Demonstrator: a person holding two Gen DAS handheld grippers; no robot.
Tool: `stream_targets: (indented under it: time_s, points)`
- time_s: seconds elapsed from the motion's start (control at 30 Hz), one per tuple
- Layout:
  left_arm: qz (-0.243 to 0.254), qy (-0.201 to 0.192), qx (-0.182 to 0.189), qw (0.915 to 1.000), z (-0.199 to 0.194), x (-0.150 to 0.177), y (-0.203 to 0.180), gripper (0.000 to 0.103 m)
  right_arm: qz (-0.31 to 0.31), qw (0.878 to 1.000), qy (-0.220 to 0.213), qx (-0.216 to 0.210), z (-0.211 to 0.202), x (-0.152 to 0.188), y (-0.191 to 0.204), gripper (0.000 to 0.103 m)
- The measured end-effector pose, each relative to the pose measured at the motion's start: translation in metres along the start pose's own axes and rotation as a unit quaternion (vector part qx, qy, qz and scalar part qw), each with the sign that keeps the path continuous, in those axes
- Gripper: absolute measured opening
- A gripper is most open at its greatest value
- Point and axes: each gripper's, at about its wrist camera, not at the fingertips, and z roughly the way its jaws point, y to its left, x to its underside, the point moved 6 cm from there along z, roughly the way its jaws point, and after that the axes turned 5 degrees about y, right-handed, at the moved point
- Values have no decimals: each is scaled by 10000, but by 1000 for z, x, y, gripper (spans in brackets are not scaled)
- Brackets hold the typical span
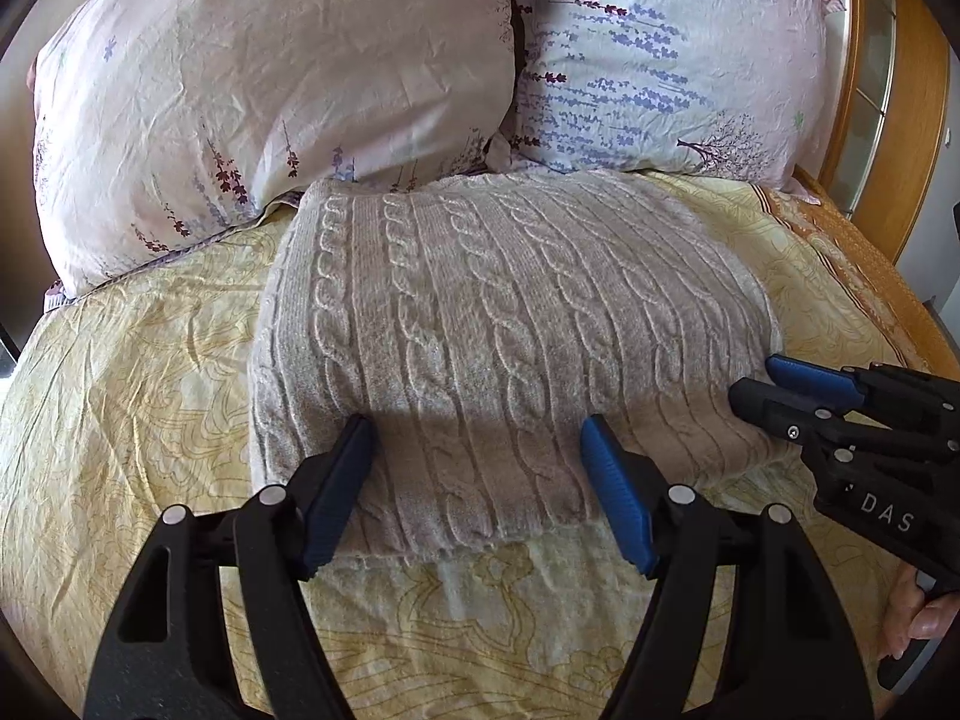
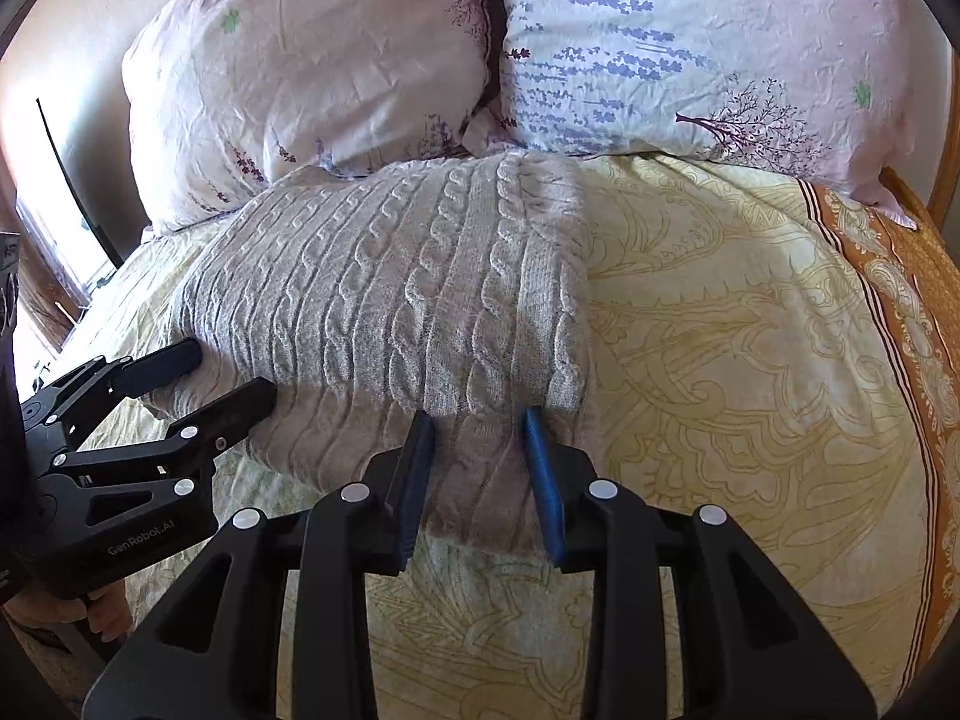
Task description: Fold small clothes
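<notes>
A bed [image 2: 750, 360] is covered by a pale yellow bedspread [image 1: 132, 396] printed with a tan ornamental pattern; along its right edge an orange patterned border [image 2: 900, 312] with dark stripes is seen. At the head of the bed two crumpled pillows are propped side by side: the left pillow [image 1: 270, 72] is pinkish with green clover and purple flower prints, the right pillow [image 1: 672, 60] is printed with lavender sprigs and a small tree. A wooden headboard [image 1: 870, 90] is visible behind the right pillow. A bright window [image 2: 36, 228] is seen beyond the left edge of the bed, beside a plain light wall [image 2: 78, 30]. Daylight falls across the bedding.
</notes>
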Motion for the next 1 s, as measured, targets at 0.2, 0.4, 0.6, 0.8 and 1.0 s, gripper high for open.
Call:
stream_targets:
  time_s: [0.2,0.4,0.6,0.8,1.0]
  points:
    - [39,62,-119,9999,4,-1,-2,76,6,10000,57,-53,0,-2,0,35]
    - [-187,-449,35,9988,-46,8,20,97,436,9970,-645,-51,-44,-2,-14,82]
    - [-450,-376,-171,9981,-60,32,60,101,470,9954,-805,233,-56,10,-12,100]
    - [-385,-175,-305,9986,-52,50,72,101,216,9964,-596,563,-42,22,1,102]
    - [-409,66,-295,9987,-38,52,68,101,379,9983,-143,420,-19,34,9,102]
